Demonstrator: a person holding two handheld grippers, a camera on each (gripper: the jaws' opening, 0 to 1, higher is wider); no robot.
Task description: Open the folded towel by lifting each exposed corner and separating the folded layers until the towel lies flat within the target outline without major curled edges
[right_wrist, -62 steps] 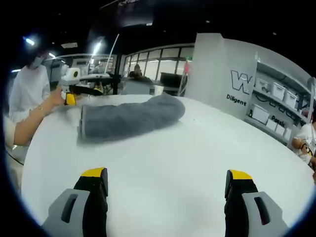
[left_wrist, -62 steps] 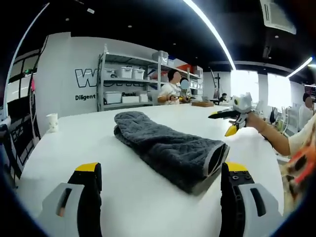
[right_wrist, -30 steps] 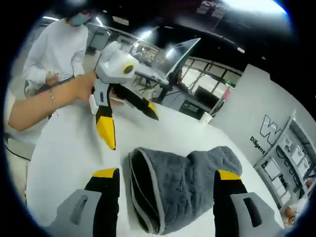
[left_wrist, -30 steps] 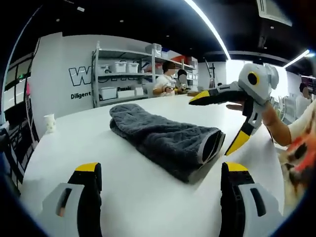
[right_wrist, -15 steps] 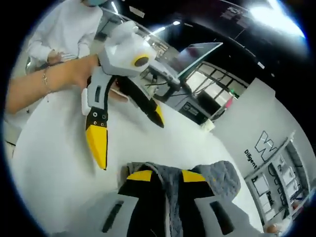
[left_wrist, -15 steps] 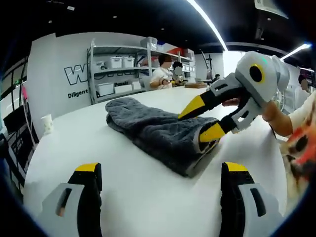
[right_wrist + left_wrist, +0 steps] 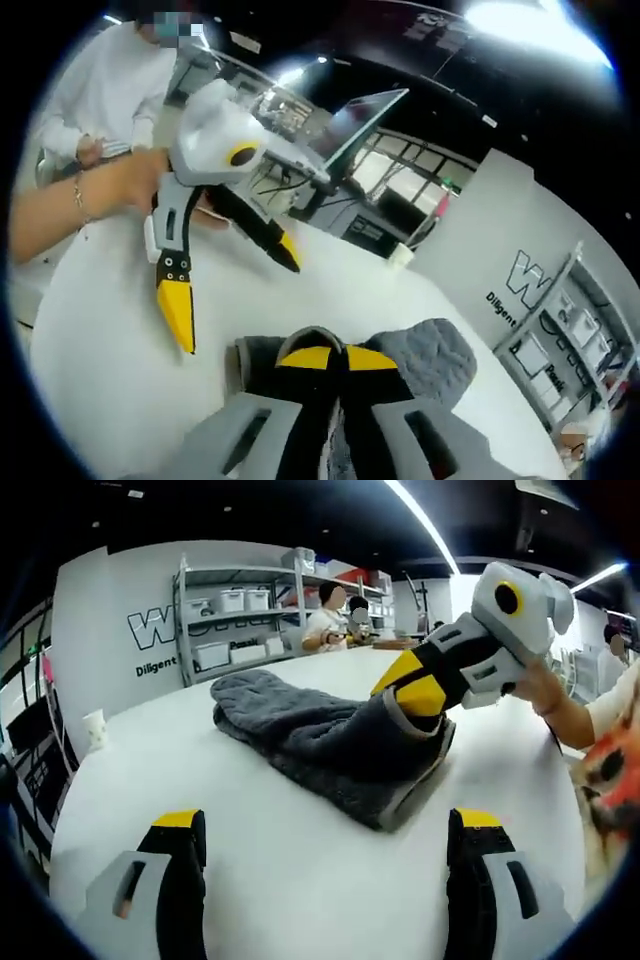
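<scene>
1. A metal shelf rack (image 7: 235, 610) stands by the far wall and carries pale storage bins (image 7: 228, 602) on its upper levels and more bins lower down; what lies inside them cannot be made out.
2. A small white paper cup (image 7: 95, 729) stands alone near the far left edge of the white worktop (image 7: 290, 870); its inside is not visible.
3. The grey towel (image 7: 310, 735) lies folded on the worktop, a long bundle running away from the left tongs' camera, with its near end raised off the surface.
4. The right tongs (image 7: 417, 688) come in from the right of the left gripper view, held by a hand (image 7: 535, 685). Their yellow-tipped jaws are pressed together on the towel's lifted near edge, pinching the pale-hemmed upper layer so it arches above the layer beneath.
5. In the right gripper view the same tongs (image 7: 326, 358) show their two yellow tips almost touching, with grey towel (image 7: 425, 360) on either side of them and a hemmed fold peaking just above.
6. The left tongs (image 7: 320, 880) hover low over bare worktop just short of the towel, jaws spread wide and holding nothing.
7. In the right gripper view the left tongs (image 7: 235, 295) hang above the worktop to the left of the towel, apart from it, jaws pointing down and splayed, gripped by a hand (image 7: 125, 180) with a bracelet at the wrist.
8. A person in white (image 7: 95, 95) stands behind that arm.
</scene>
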